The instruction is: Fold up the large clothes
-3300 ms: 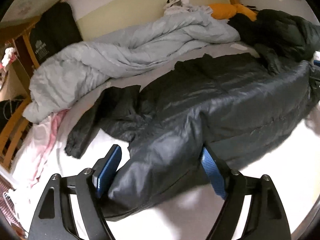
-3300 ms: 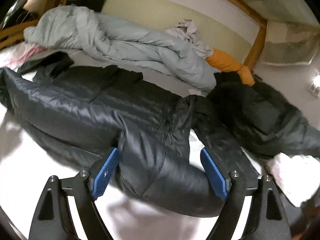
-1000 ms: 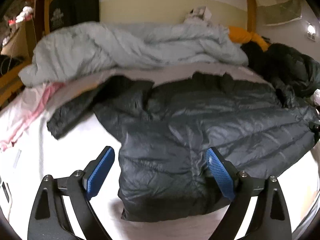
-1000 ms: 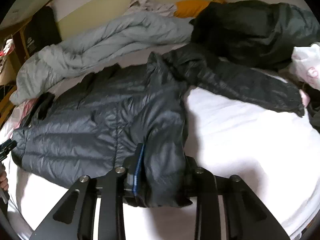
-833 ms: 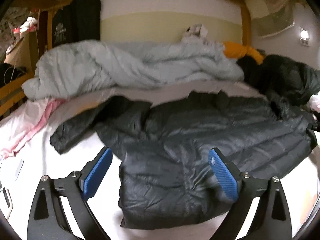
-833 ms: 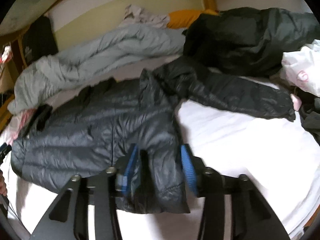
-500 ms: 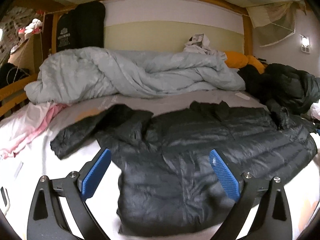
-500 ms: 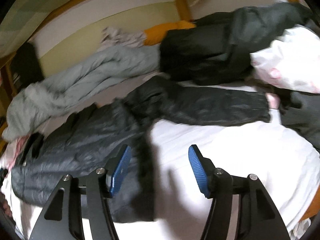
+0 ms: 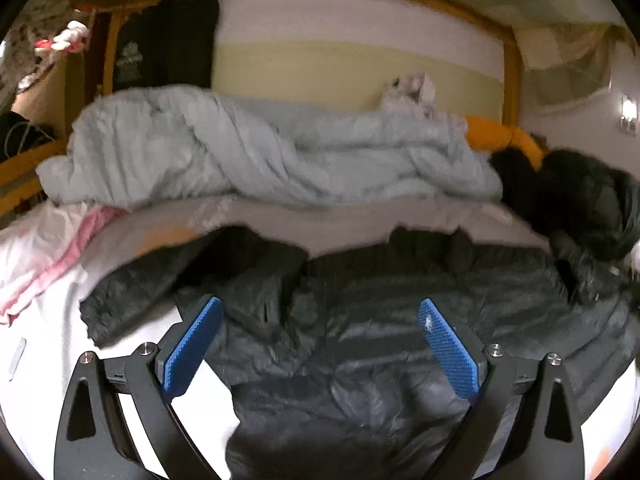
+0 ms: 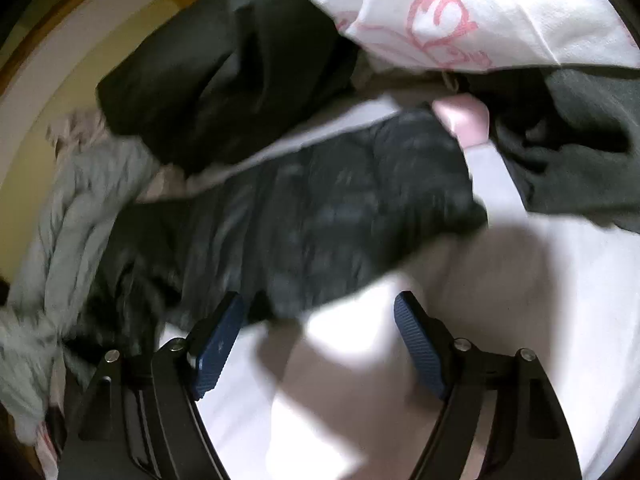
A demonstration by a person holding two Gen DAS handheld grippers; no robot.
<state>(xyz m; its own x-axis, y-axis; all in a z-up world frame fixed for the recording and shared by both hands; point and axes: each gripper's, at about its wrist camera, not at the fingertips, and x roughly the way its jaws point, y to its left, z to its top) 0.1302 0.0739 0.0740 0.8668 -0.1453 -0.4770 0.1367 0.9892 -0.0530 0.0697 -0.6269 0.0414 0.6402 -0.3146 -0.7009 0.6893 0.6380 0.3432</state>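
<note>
In the left wrist view I had the left gripper [image 9: 320, 344] spread wide, its blue pads [image 9: 194, 346] standing on either side of the lower centre of the frame with nothing pressed between them. The dark puffer jacket [image 9: 360, 340] lay flat on the white sheet [image 9: 44, 344], filling the lower middle and right of that frame, its hem running down between the gripper's arms. One sleeve [image 9: 160, 280] stretched out toward the left, its cuff at mid-left. Behind the jacket, across the middle of the frame, sat a bunched pale grey duvet [image 9: 260, 152], with an orange cloth [image 9: 500, 140] and a black coat [image 9: 580, 196] at the right.

In the right wrist view, which was blurred, my right gripper [image 10: 318, 340] had just been opening and stood released, only bare sheet in the gap. The jacket's other sleeve [image 10: 320, 220] crossed the centre of that frame diagonally, its lower edge just above the pads and close by the left-hand one; I could not tell whether they touched. A white pillow with pink print [image 10: 480, 12] filled the upper right, and a dark grey garment [image 10: 580, 140] lay at the right edge.
</note>
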